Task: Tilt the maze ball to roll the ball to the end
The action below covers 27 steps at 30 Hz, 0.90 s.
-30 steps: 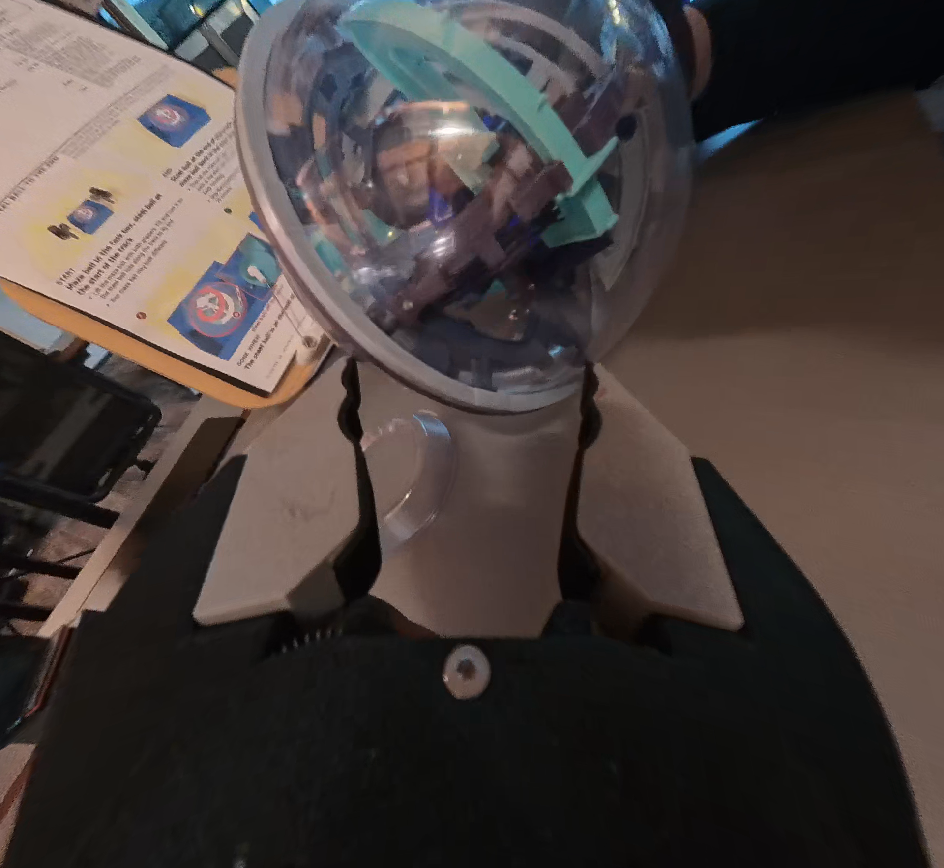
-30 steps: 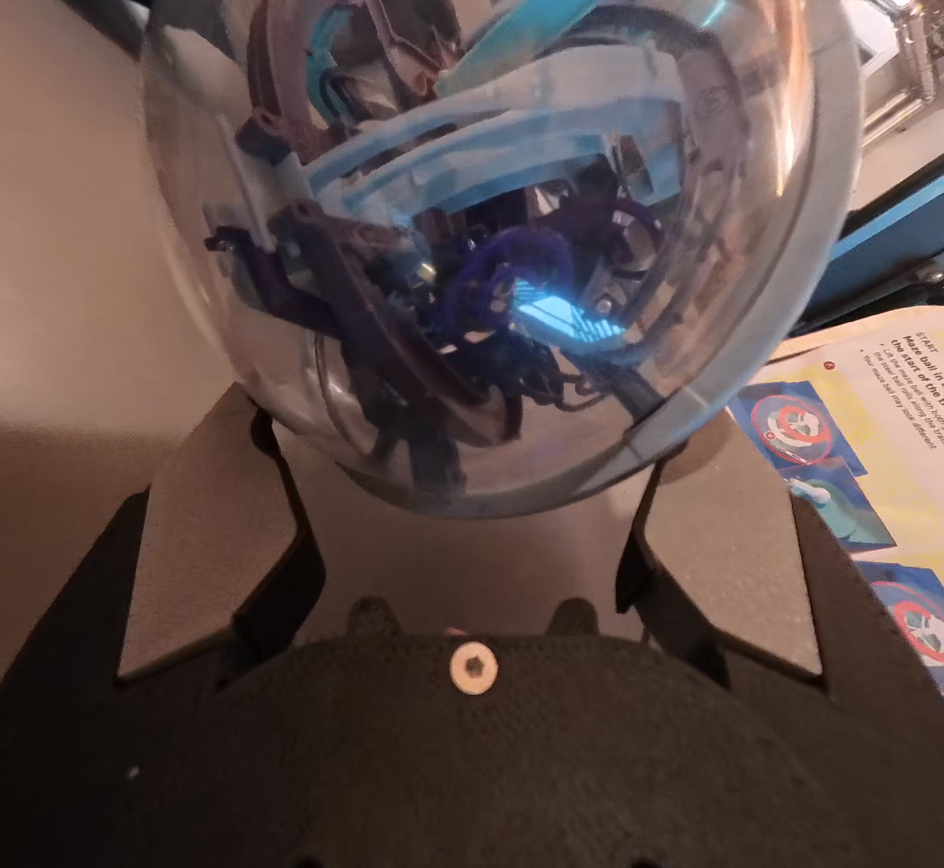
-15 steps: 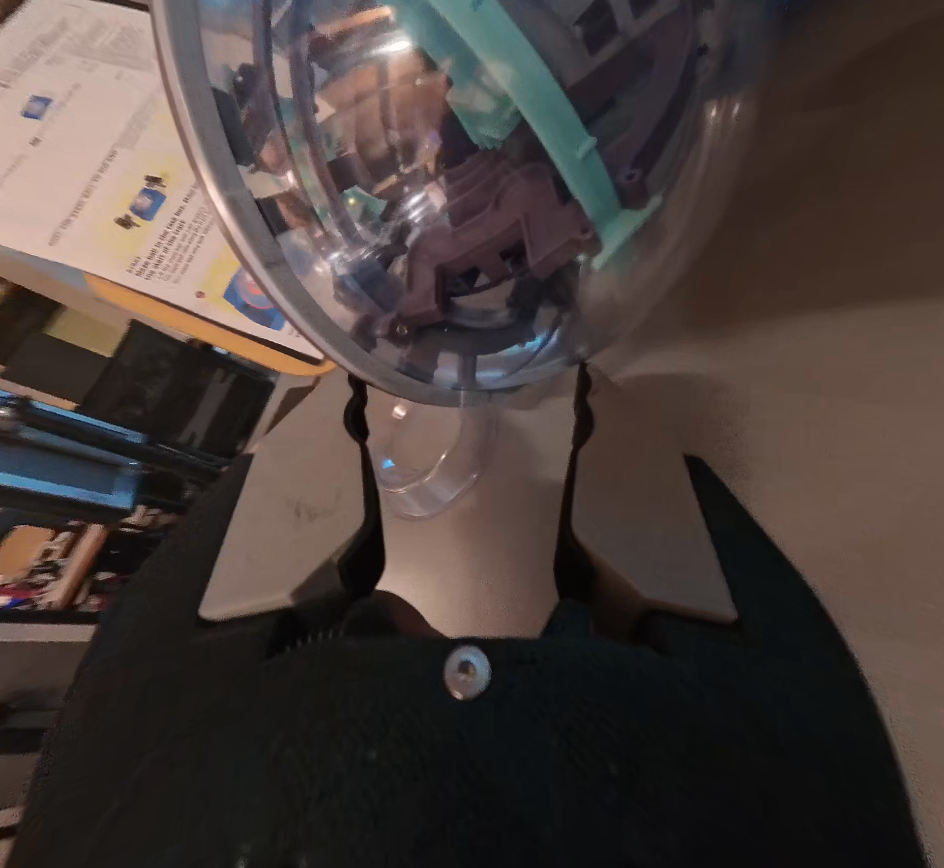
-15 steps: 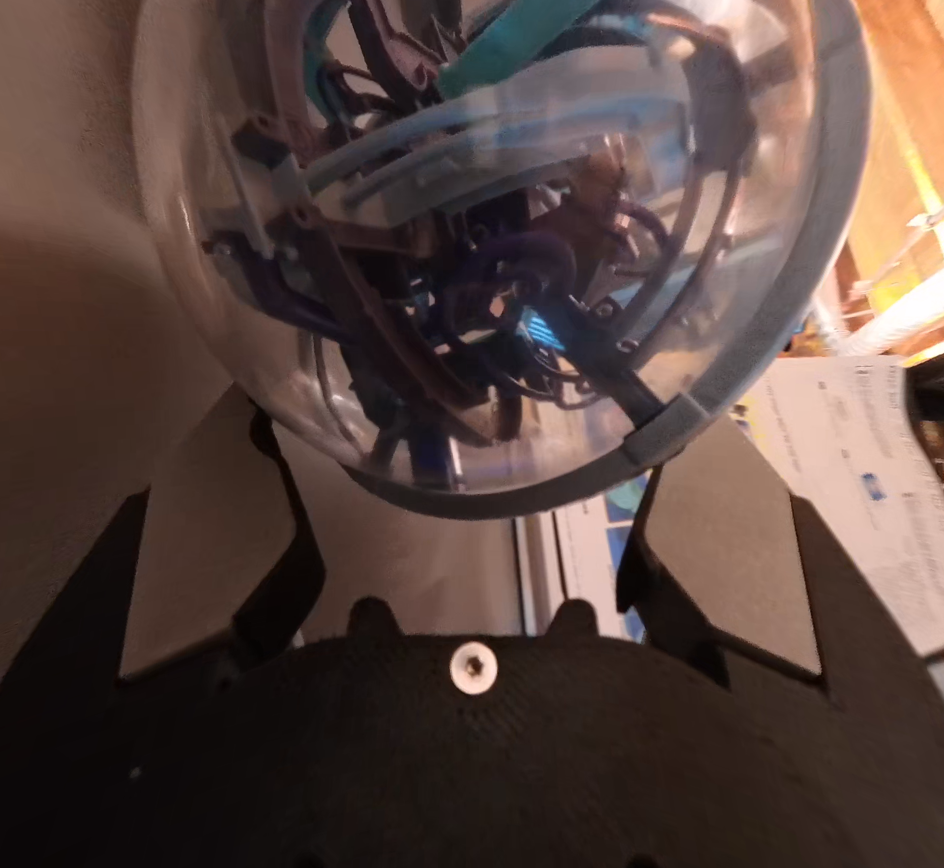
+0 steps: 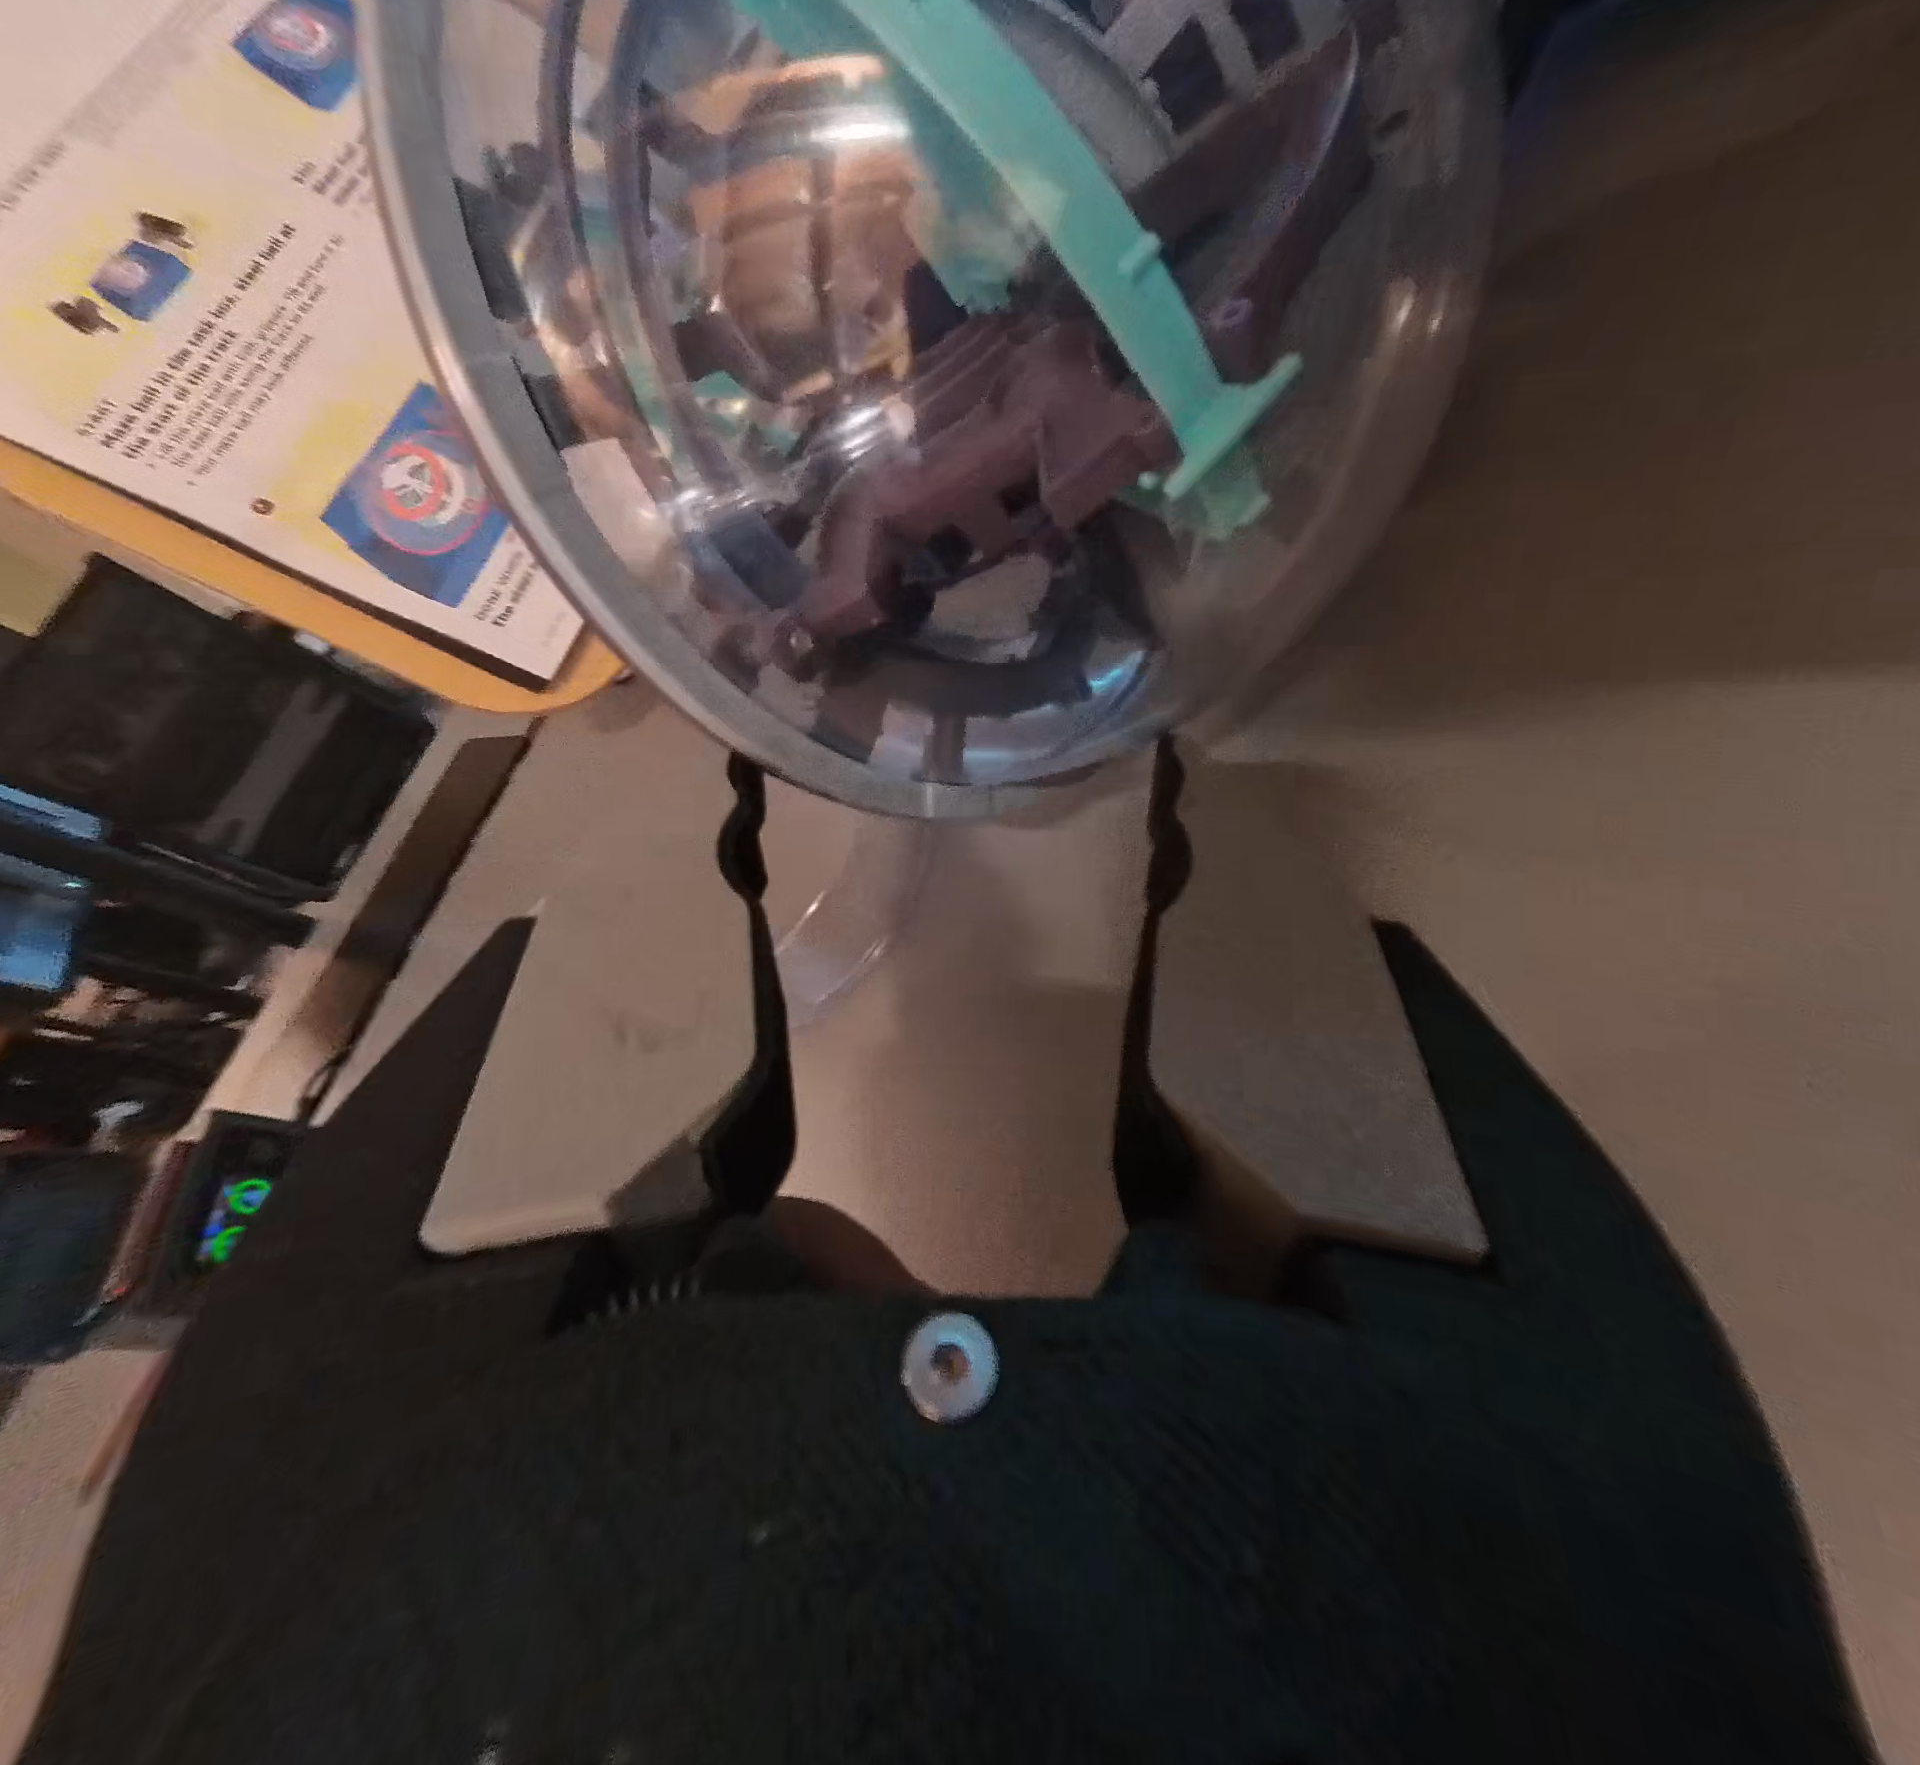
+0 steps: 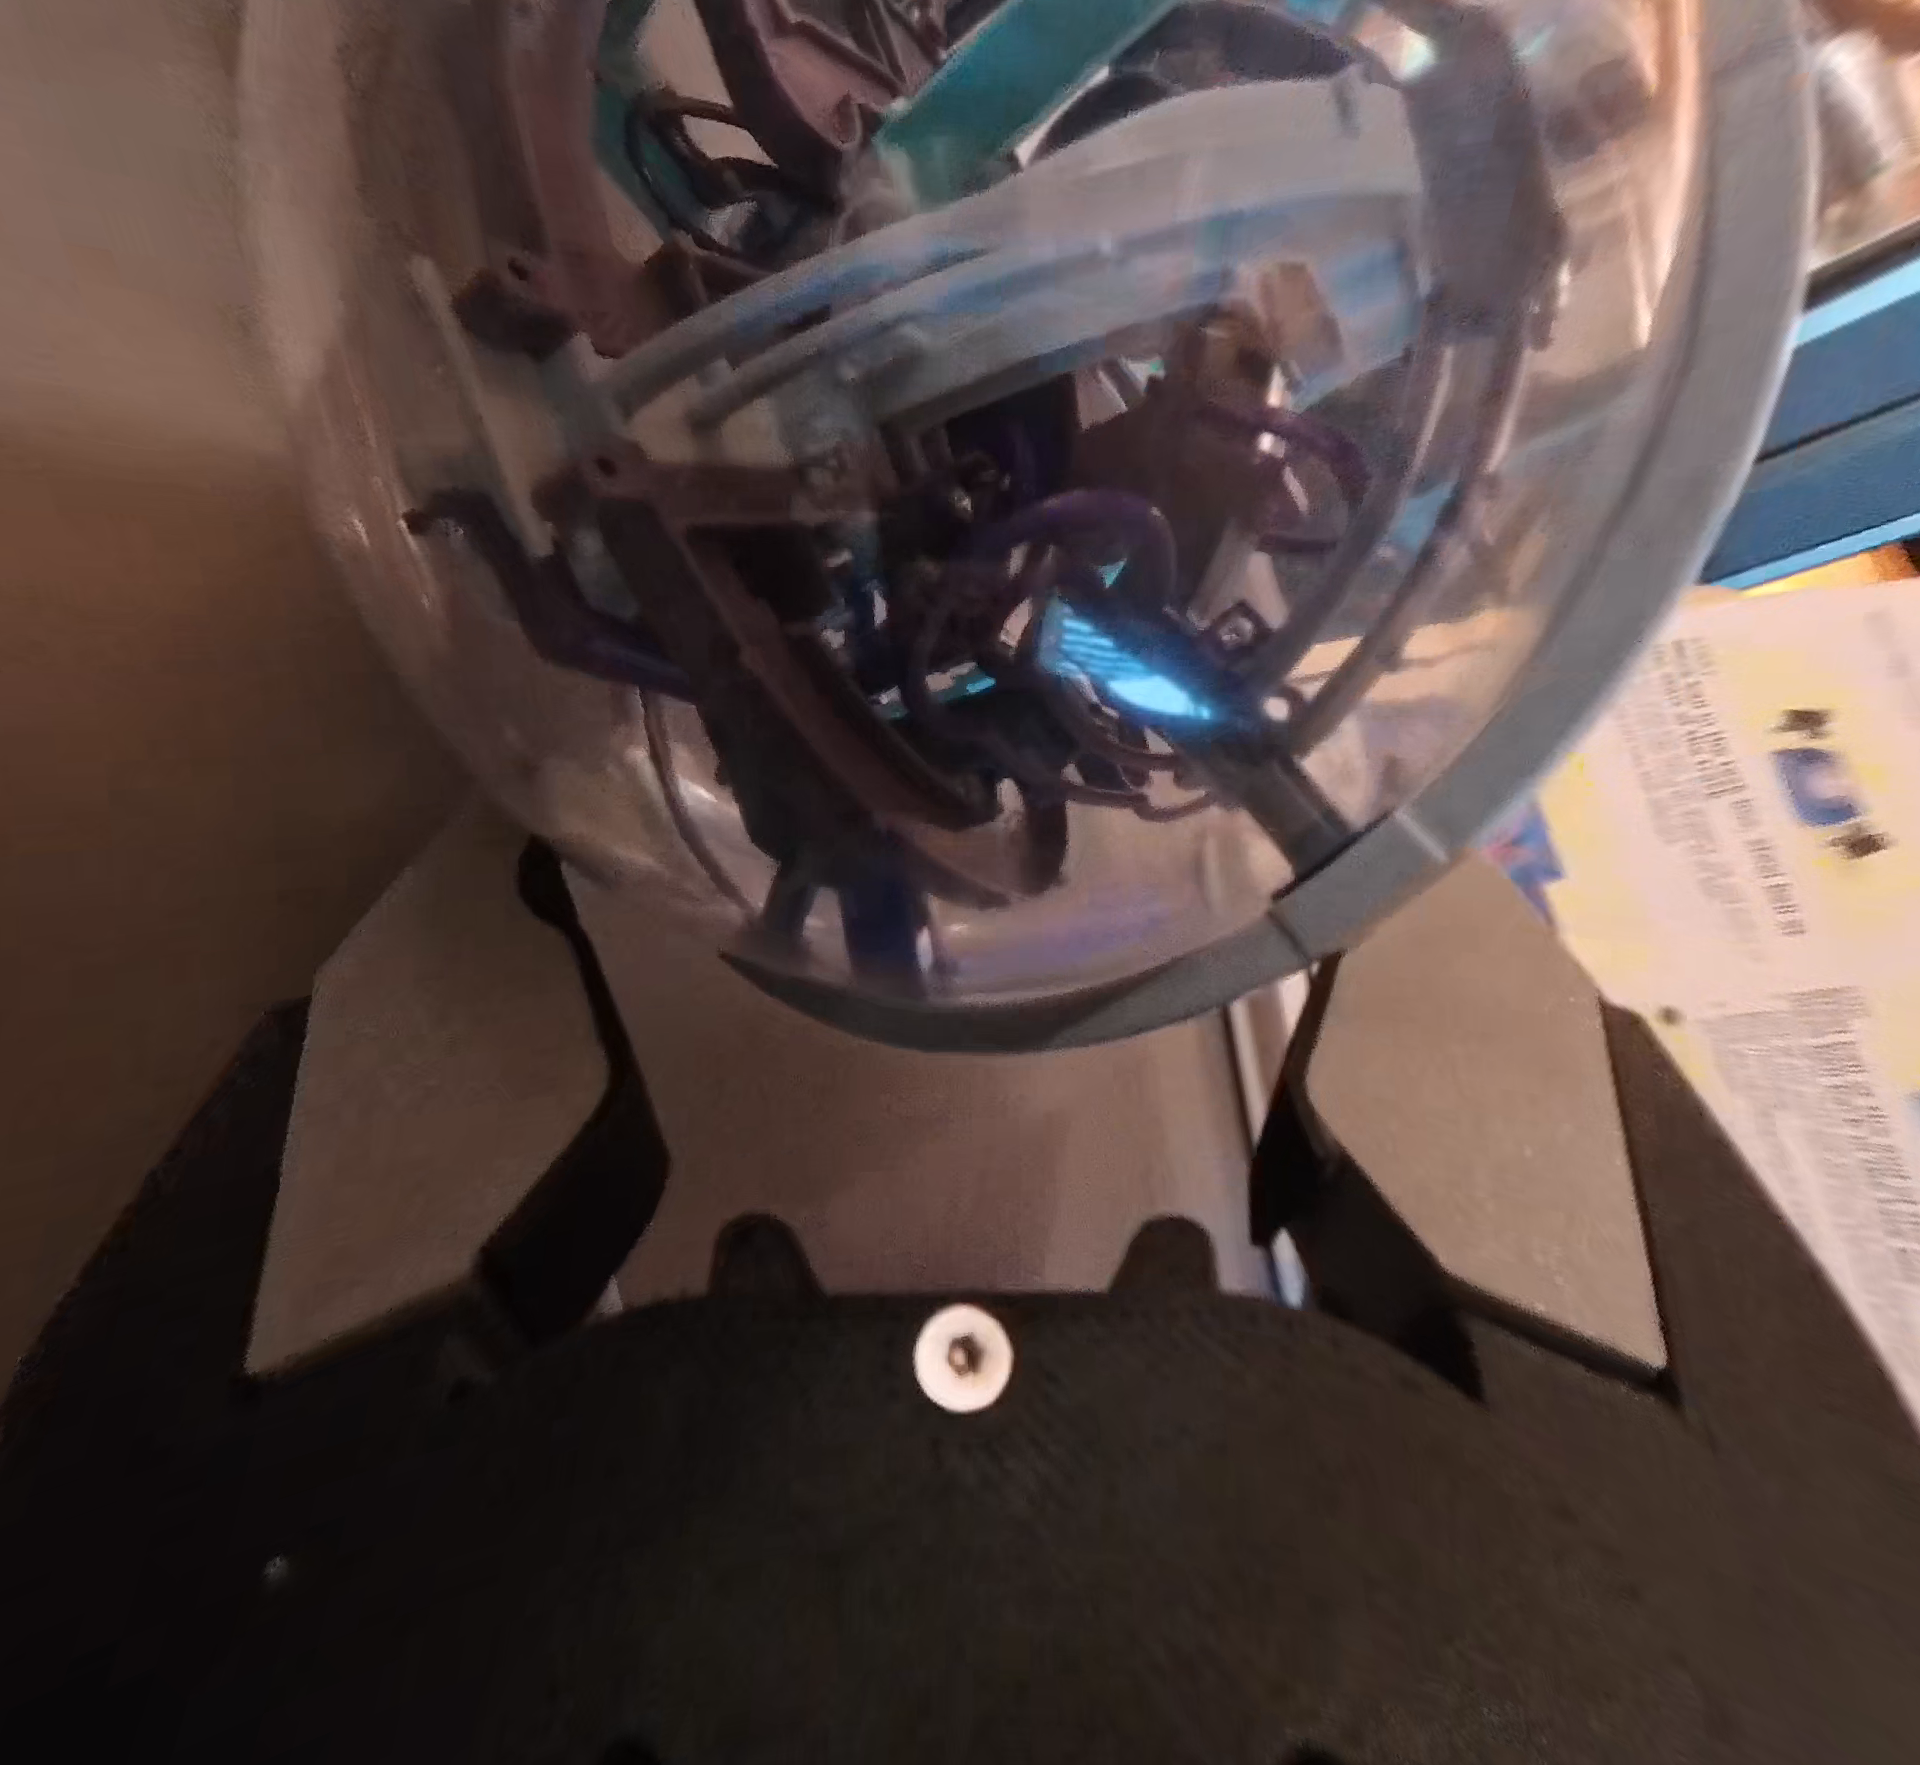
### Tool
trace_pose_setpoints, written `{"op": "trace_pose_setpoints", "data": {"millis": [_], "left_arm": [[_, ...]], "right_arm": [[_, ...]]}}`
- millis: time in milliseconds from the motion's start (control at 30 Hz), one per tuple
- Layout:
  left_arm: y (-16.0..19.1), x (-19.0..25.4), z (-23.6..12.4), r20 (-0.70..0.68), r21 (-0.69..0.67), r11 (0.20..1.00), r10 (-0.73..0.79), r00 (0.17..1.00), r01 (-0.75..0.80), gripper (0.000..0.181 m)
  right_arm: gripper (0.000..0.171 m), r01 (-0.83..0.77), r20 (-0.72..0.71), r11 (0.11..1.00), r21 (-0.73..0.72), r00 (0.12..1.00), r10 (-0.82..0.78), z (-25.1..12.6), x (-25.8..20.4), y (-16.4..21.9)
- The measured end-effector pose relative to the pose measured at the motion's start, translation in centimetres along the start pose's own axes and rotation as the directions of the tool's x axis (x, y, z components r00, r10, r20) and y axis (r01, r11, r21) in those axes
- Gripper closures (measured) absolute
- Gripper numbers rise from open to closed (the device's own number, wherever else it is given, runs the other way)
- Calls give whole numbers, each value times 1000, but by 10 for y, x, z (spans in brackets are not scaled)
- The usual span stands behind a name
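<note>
at twelve o'clock from both pairs of tongs sits the maze ball (image 5: 935,313), a clear sphere with a grey seam ring and teal, purple and grey tracks packed inside. our left tongs (image 5: 951,780) are spread part way, and their two dark fingertips (image 5: 740,827) meet the underside of the sphere near the seam, so they cradle it from below rather than pinch it. our right tongs (image 6: 925,894) are spread wider, and the sphere's lower curve sits between their tips in the same way, with the seam ring close to the tip at four o'clock. whether either pair presses hard on the shell, we cannot tell. the sphere is held up off the tan desk (image 5: 1662,780), and a clear stand ring (image 5: 852,936) lies on the desk beneath it, between the left fingers. a printed instruction sheet (image 5: 208,209) lies at ten o'clock in the left wrist view. the seam ring runs tilted, from ten o'clock down to six in the left wrist view. we cannot find the small rolling ball among the tracks, so we judge the next tilt must be slow, both tongs turning together.
</note>
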<state>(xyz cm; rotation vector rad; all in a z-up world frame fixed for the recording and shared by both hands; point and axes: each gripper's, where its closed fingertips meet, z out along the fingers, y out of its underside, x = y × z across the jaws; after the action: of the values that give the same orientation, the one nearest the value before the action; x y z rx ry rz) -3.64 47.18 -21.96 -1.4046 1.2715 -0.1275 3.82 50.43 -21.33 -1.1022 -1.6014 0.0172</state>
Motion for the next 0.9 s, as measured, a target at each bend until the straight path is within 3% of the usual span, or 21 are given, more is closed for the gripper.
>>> {"op": "trace_pose_setpoints", "data": {"millis": [300, 533, 767, 900], "left_arm": [[6, 6, 4, -73, -20, 994, -111, 991, 110, 106], [8, 6, 5, -58, -35, 996, -86, 995, 84, 108], [12, -9, 2, 54, -81, 995, 59, 997, -55, 108], [25, -9, 4, 68, -153, 984, 103, 992, -92, 107]], "right_arm": [[25, -212, 152, 975, 62, 968, 200, 1, -14, -2], [25, -299, 219, 950, 85, 936, 275, 1, -19, -4], [25, 21, -32, 999, 30, 999, -20, 2, 2, -15], [31, 293, -230, 943, -159, 918, -324, 4, 15, -12]]}}
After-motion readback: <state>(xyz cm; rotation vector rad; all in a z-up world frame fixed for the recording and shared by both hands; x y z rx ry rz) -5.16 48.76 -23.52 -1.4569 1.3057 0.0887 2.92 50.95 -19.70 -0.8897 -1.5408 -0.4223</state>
